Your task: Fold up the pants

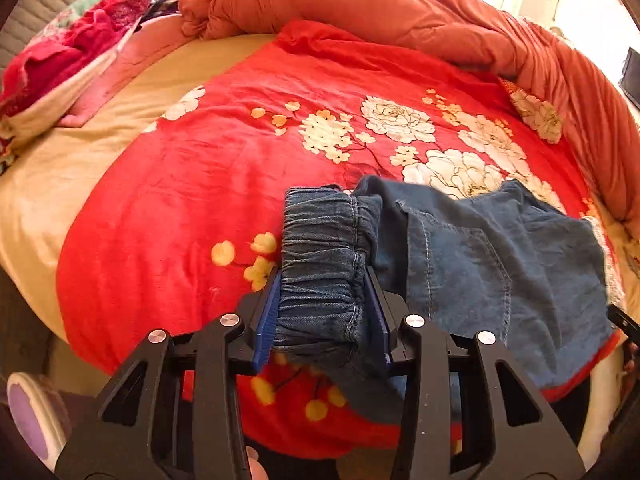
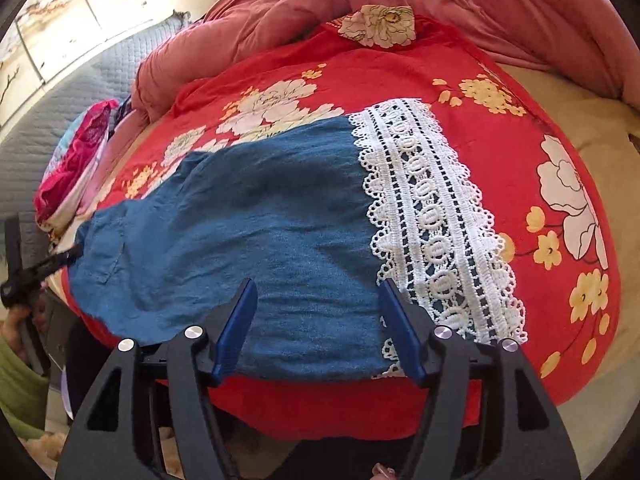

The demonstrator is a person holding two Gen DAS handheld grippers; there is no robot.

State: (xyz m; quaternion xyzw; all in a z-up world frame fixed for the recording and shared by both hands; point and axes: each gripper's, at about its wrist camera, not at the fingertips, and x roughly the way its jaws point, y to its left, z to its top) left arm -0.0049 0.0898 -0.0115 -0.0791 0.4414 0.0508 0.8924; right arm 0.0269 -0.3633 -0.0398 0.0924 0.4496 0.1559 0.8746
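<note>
A: Pants (image 1: 500,268), blue denim, on the red flowered bedspread (image 1: 192,184) near the front edge of the bed. Elastic waistband (image 1: 320,264) bunched up at one end.

B: Noted. Left gripper (image 1: 324,308)?

A: Closed in on the gathered waistband; blue pads (image 1: 267,316) press the cloth from both sides. The waistband rises off the bedspread between them, so that end is lifted, not flat.

B: The other end?

A: In the right wrist view the pants (image 2: 256,232) lie spread across the bedspread (image 2: 460,68), running away toward the left. White lace trim (image 2: 432,224) borders the leg end, lying flat on the red cloth.

B: Right gripper (image 2: 320,320)?

A: Wide apart, nothing between the pads. It hovers over the near edge of the denim, one blue finger (image 2: 236,328) over the plain cloth, the other just beside the lace. Cannot tell whether the tips touch the fabric.

B: Surroundings?

A: Orange-pink quilt (image 1: 380,12) rolled along the far side of the bed. Cream sheet (image 1: 60,184) bare at the left edge. A heap of pink and red cloth (image 1: 68,48) at the far left corner, against a grey quilted headboard (image 2: 60,120). The left gripper also shows at the left edge of the right wrist view, at the far end of the pants.
</note>
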